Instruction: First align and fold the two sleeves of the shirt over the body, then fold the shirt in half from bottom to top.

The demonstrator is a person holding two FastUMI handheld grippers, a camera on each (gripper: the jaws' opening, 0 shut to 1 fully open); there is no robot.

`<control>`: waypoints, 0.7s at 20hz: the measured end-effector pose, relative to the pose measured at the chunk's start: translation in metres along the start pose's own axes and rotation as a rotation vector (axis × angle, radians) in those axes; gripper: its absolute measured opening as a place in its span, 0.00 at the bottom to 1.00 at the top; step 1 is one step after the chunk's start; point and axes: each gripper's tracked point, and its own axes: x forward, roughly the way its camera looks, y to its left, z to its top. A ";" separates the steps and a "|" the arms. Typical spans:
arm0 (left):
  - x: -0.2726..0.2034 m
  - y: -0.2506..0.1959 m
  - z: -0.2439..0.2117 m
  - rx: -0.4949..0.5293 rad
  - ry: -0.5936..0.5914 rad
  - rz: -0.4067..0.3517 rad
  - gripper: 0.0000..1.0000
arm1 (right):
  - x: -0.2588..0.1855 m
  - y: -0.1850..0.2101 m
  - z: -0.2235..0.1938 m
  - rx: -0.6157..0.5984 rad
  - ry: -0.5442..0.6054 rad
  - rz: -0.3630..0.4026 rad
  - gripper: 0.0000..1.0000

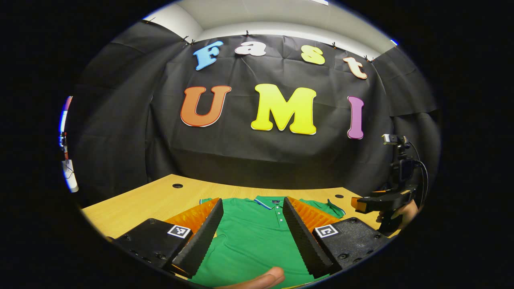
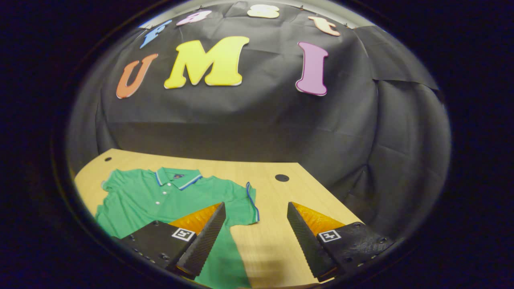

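While both claws hang spread, the shirt (image 1: 253, 237) lies flat beneath the left claw (image 1: 253, 230).

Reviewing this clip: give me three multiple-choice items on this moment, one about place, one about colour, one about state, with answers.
1. Where does the short-sleeved polo shirt lie?
A. flat on the light wooden table
B. hanging on the wall
C. on the floor

2. What colour is the shirt?
A. red
B. green
C. white

3. How do the right gripper's jaws stand?
A. shut on a sleeve
B. shut on nothing
C. open, holding nothing

Answers: 1 A, the shirt is spread on the tabletop; 2 B, green fabric with a striped collar; 3 C, bare table shows between the jaws.
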 end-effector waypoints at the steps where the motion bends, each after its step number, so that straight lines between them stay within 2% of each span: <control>1: 0.004 0.002 -0.006 0.007 0.012 0.001 0.96 | 0.020 -0.002 -0.001 -0.016 0.010 -0.010 0.96; 3: 0.011 0.004 -0.013 0.012 0.030 0.003 0.96 | 0.055 -0.001 -0.006 -0.038 0.041 -0.009 0.94; 4: 0.014 0.004 -0.017 0.017 0.039 0.003 0.96 | 0.070 0.001 -0.008 -0.046 0.061 0.008 0.97; 8: 0.021 0.004 -0.029 0.047 0.065 -0.010 0.96 | 0.110 0.025 -0.025 -0.026 0.159 0.080 0.85; 11: 0.024 0.002 -0.033 0.078 0.077 -0.019 0.96 | 0.128 0.026 -0.030 -0.033 0.198 0.064 0.82; 12: 0.025 0.002 -0.033 0.084 0.080 -0.021 0.96 | 0.134 0.027 -0.032 -0.019 0.206 0.063 0.72; 14: 0.025 0.000 -0.036 0.092 0.083 -0.028 0.96 | 0.144 0.022 -0.040 0.014 0.237 0.035 0.63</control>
